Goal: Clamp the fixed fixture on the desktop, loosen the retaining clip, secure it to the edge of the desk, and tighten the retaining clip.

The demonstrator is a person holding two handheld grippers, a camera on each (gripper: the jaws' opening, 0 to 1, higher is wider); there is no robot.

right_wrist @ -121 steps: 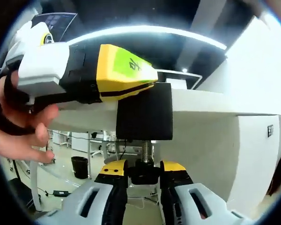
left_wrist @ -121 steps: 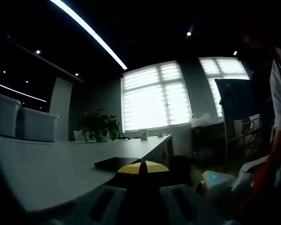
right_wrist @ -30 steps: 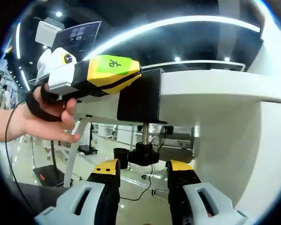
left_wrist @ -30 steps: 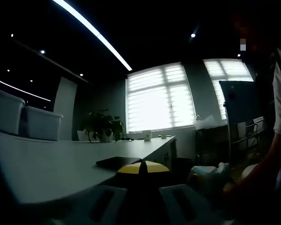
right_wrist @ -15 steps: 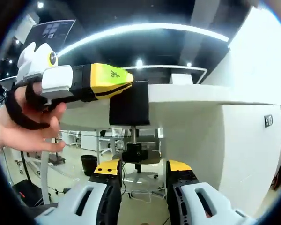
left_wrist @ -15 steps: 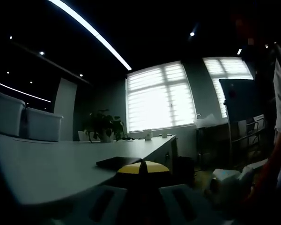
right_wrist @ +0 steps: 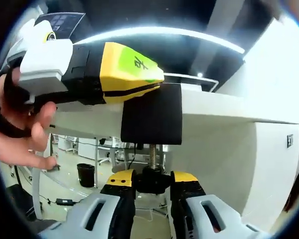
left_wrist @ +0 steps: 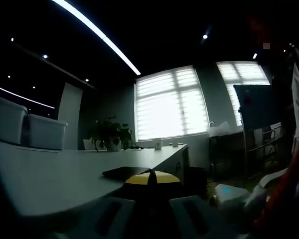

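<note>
White desk (right_wrist: 214, 112) edge carries black fixture (right_wrist: 152, 119), steadied by left hand-held gripper (right_wrist: 132, 74). Right hand-held gripper (right_wrist: 152, 181) has re-closed on screw knob (right_wrist: 150, 180); tightening likely resumes.

- Right gripper view: the fixture (right_wrist: 152, 119) sat over the edge of the tabletop (right_wrist: 224, 119), with the tabletop extending to its right.
- The screw (right_wrist: 152, 155) hung below the fixture, under the tabletop edge.
- The knob (right_wrist: 150, 180) lay at the screw's lower end, between the two jaws of the right tool (right_wrist: 152, 186).
- The left tool (right_wrist: 109, 74) reached in from the left and met the fixture's upper left corner; a hand (right_wrist: 17, 119) held it further left.
- Left gripper view: the tabletop (left_wrist: 55, 174) spread to the left, and the left tool (left_wrist: 150, 178) sat at its near edge.
- A flat object (left_wrist: 125, 172) lay on the tabletop just behind the jaws.
- A plant (left_wrist: 108, 133) stood at the far end, before the windows (left_wrist: 170, 103).
- Two chair backs (left_wrist: 25, 130) rose behind the tabletop at left.
</note>
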